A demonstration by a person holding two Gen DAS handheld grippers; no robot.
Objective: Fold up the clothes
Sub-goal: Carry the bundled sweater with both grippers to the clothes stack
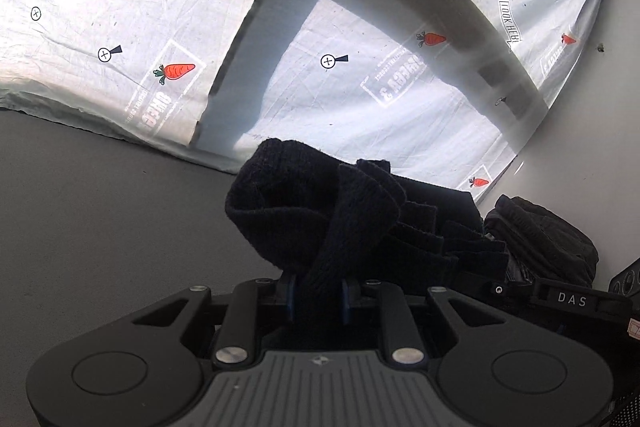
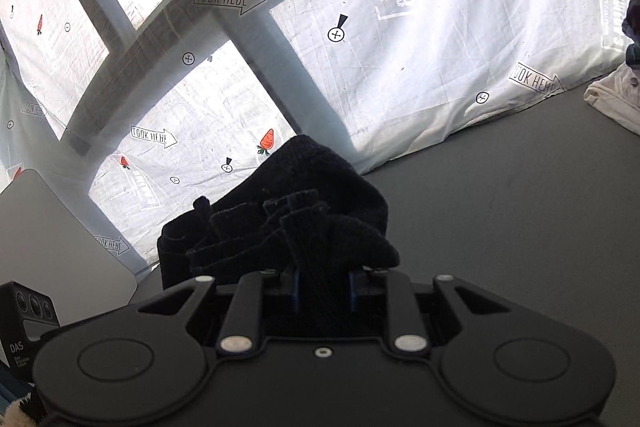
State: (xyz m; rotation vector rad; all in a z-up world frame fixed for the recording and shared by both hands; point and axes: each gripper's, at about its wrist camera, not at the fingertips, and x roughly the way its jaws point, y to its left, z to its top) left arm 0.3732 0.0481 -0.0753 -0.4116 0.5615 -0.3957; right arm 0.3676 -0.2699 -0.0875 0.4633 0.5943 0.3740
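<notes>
Both grippers hold the same dark navy knitted garment (image 1: pixel 320 211), bunched w/ several layered edges showing, raised a little over the matte grey tabletop (image 1: pixel 100 227). Left gripper (image 1: pixel 319 297): jaws clamped on a strip of the knit running down between the blue pads. Right gripper (image 2: pixel 323 293): same, jaws closed tight on a fold of the knit. The garment's far end sits near the white printed sheet w/ carrots and "LOOK HERE" arrows (image 1: pixel 360 87) at the table's back.

Risks, as I judge them:
- Each grip is on a narrow bunch, not a clean edge, so pulling apart could drag out only one layer and twist the piece.
- Thick knit between the pads may slip if the hands part too fast.
- A second black bundle (image 1: pixel 544 239) lies just beside on the left view's right edge, prob. another garment but too dark to tell; a wide swing could snag it.
- Cream fabric (image 2: pixel 612 99) at the right view's edge is well apart, low risk.
</notes>
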